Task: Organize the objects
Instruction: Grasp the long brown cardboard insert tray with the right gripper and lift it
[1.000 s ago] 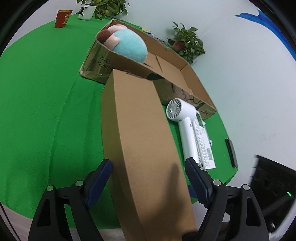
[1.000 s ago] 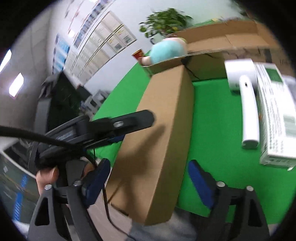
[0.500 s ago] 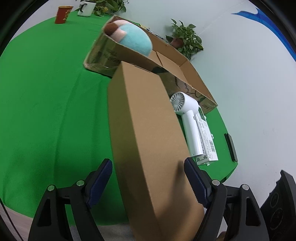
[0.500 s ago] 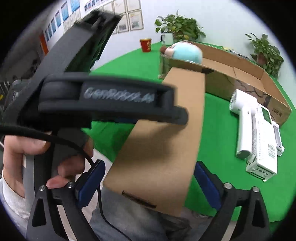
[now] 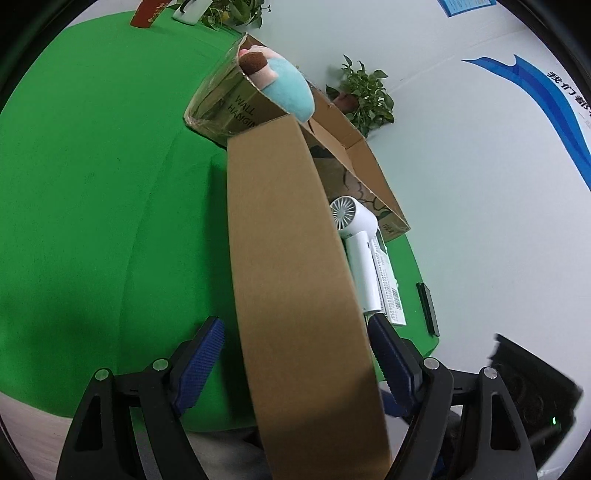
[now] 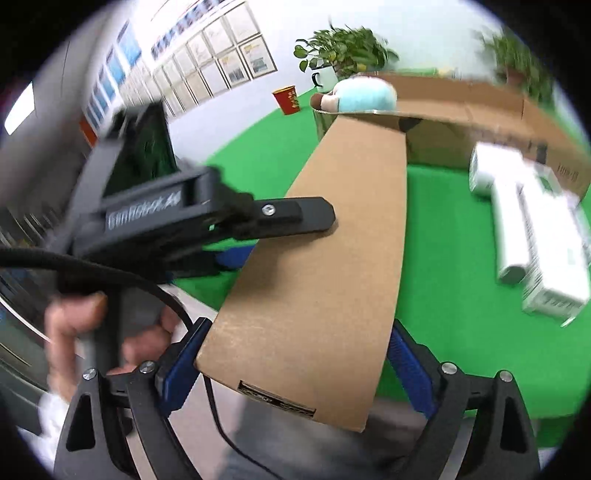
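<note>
A long brown cardboard box (image 5: 291, 258) lies between the fingers of my left gripper (image 5: 295, 354); the jaws stand wide, with a gap showing at the left pad. My right gripper (image 6: 295, 354) has its pads (image 6: 184, 354) against both sides of the same box's near end (image 6: 325, 280). The left gripper's finger (image 6: 280, 218) rests across the box top in the right wrist view. The box's far end reaches a large open carton (image 5: 351, 147) that holds a blue plush toy (image 5: 288, 92).
A white hair dryer (image 5: 360, 240) and a white packet (image 5: 388, 284) lie on the green table (image 5: 92, 184) right of the box. A black flat object (image 5: 427, 308) lies near the right edge. A red cup (image 5: 147, 13) and potted plants (image 5: 365, 96) stand at the back.
The right gripper has come in to the near end of the long box, and its pads now lie on both sides. The left gripper has tilted and raised its view over the box.
</note>
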Action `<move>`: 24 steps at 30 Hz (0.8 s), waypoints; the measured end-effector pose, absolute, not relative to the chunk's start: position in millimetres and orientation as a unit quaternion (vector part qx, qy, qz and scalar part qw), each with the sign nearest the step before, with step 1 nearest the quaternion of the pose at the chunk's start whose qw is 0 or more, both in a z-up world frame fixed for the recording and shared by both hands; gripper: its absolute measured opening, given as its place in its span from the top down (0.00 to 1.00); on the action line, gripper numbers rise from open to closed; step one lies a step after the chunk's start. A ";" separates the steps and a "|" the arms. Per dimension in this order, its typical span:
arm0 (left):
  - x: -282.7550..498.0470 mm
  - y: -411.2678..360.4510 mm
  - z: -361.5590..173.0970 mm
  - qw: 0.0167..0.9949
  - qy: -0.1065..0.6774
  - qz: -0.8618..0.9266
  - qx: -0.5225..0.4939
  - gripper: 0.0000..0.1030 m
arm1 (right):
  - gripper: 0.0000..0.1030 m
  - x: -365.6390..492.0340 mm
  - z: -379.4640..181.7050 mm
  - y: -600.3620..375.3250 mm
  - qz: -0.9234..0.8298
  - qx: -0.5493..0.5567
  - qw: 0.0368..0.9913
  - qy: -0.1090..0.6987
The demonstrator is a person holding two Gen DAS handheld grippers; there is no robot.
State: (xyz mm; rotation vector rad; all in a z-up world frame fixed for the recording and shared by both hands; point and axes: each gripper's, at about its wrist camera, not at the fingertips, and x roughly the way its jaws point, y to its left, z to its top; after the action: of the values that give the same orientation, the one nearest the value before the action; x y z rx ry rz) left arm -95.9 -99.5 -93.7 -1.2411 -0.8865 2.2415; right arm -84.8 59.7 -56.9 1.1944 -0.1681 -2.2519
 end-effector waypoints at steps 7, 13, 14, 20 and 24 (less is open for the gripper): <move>-89.7 -85.8 -68.7 0.216 -0.284 0.824 -0.440 0.42 | 0.11 -97.7 -70.8 76.3 -0.785 0.474 0.355 -0.180; -86.4 -69.5 -43.9 0.195 -0.253 0.846 -0.427 0.45 | 0.09 -99.9 -69.4 93.1 -0.780 0.469 0.363 -0.200; -81.8 -71.1 -38.9 0.198 -0.245 0.849 -0.424 0.45 | 0.09 -96.8 -60.2 103.6 -0.801 0.452 0.349 -0.178; -86.6 -24.6 -20.8 0.228 -0.200 0.857 -0.417 0.48 | 0.09 -92.8 -39.6 125.4 -0.832 0.420 0.337 -0.135; -93.0 -0.5 -21.2 0.247 -0.187 0.851 -0.425 0.50 | 0.09 -89.8 -31.9 133.2 -0.837 0.407 0.341 -0.136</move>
State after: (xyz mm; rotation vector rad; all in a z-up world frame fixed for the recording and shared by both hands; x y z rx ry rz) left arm -93.0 -0.5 -21.2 -1.1574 -0.5094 2.3195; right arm -89.8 133.2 -31.9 1.0585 -0.3528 -2.1762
